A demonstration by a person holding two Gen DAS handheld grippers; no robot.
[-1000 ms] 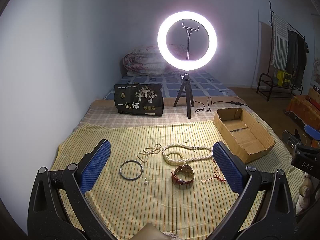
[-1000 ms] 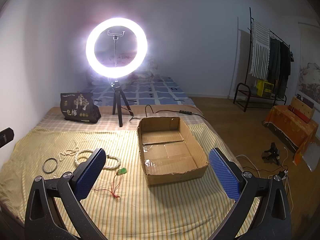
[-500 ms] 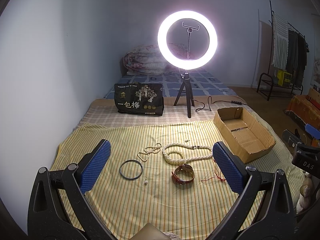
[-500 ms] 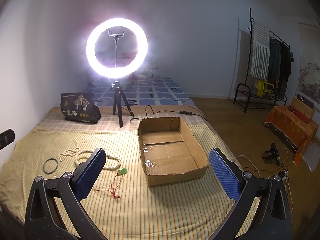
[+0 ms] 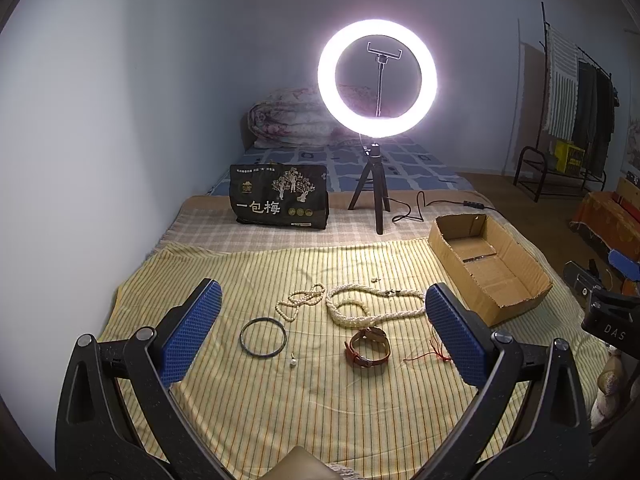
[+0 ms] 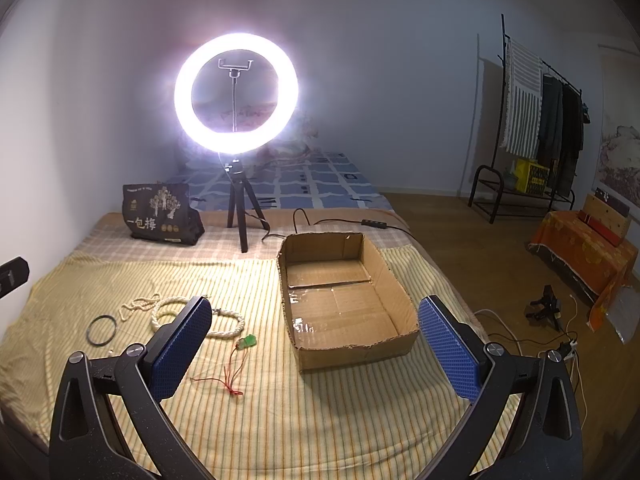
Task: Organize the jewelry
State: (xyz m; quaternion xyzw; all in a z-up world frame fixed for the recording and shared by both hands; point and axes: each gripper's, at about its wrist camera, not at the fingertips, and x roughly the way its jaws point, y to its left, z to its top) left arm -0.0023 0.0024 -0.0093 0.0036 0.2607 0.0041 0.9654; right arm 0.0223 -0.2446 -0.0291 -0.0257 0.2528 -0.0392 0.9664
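Note:
Jewelry lies on a yellow striped cloth (image 5: 280, 408): a black bangle (image 5: 263, 337), a thin bead necklace (image 5: 300, 303), a thick pearl rope necklace (image 5: 376, 312), a brown strap watch (image 5: 368, 347), a small pearl earring (image 5: 293, 361) and a red cord (image 5: 430, 354). The red cord has a green pendant (image 6: 246, 342). An empty cardboard box (image 6: 344, 300) stands to the right of them. My left gripper (image 5: 320, 336) is open above the jewelry. My right gripper (image 6: 314, 340) is open and empty in front of the box (image 5: 488, 268).
A lit ring light on a tripod (image 5: 376, 80) stands behind the cloth, its cable (image 6: 340, 222) trailing behind the box. A black printed bag (image 5: 280, 200) stands at the back left. The bed's right edge drops to the wooden floor (image 6: 500, 248).

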